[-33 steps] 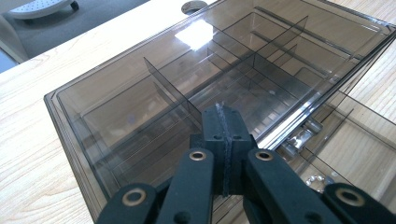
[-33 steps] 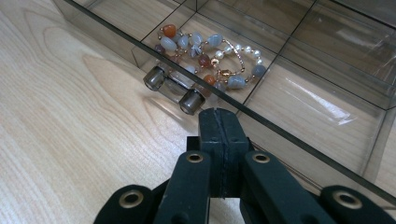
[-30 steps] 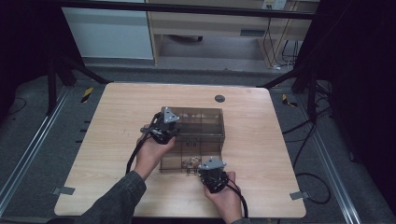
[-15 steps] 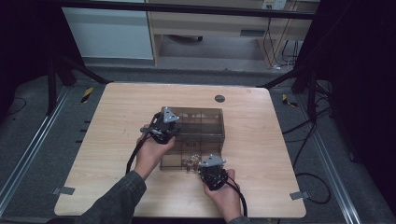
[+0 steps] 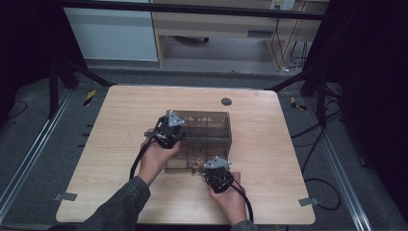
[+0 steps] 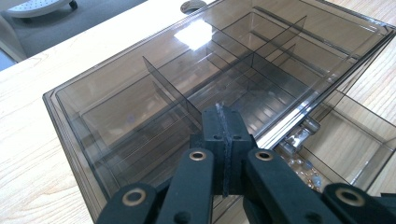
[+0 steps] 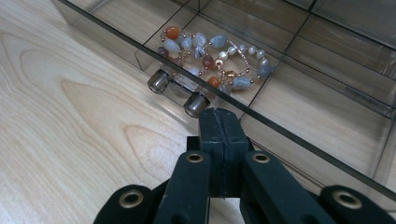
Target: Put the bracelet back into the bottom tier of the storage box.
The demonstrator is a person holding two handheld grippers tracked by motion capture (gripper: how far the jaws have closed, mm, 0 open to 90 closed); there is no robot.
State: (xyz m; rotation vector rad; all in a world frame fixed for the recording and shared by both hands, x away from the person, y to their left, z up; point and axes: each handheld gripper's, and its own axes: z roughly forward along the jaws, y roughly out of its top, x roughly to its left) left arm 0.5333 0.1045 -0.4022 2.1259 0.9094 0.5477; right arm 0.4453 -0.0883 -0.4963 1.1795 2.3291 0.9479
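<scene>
Two risks stand out at the smoky, see-through plastic organiser box [image 5: 199, 139] in the middle of the pale wooden table [image 5: 120, 120]. Its pulled-out drawer [image 7: 299, 100] juts toward the person, and the right gripper [image 7: 219, 122] sits at the drawer's front edge beside the two small round knobs [image 7: 177, 93]; a push that lands off-centre could, by the look of it, skew the drawer in its slot or slide the whole light box across the wood. A jolt could also shift the beaded bracelet of grey, orange and pearl-like stones [image 7: 212, 58] lying in the drawer's front compartment, so that a bead rides up and catches under the box as the drawer goes in. The left gripper [image 6: 223, 122] rests on the near corner of the box's top, which probably steadies it; if that contact slips on the smooth lid, the bracing is lost. Both pairs of jaws are fully closed, pad against pad, with nothing between them; each merely touches or nearly touches the plastic with its tip.
</scene>
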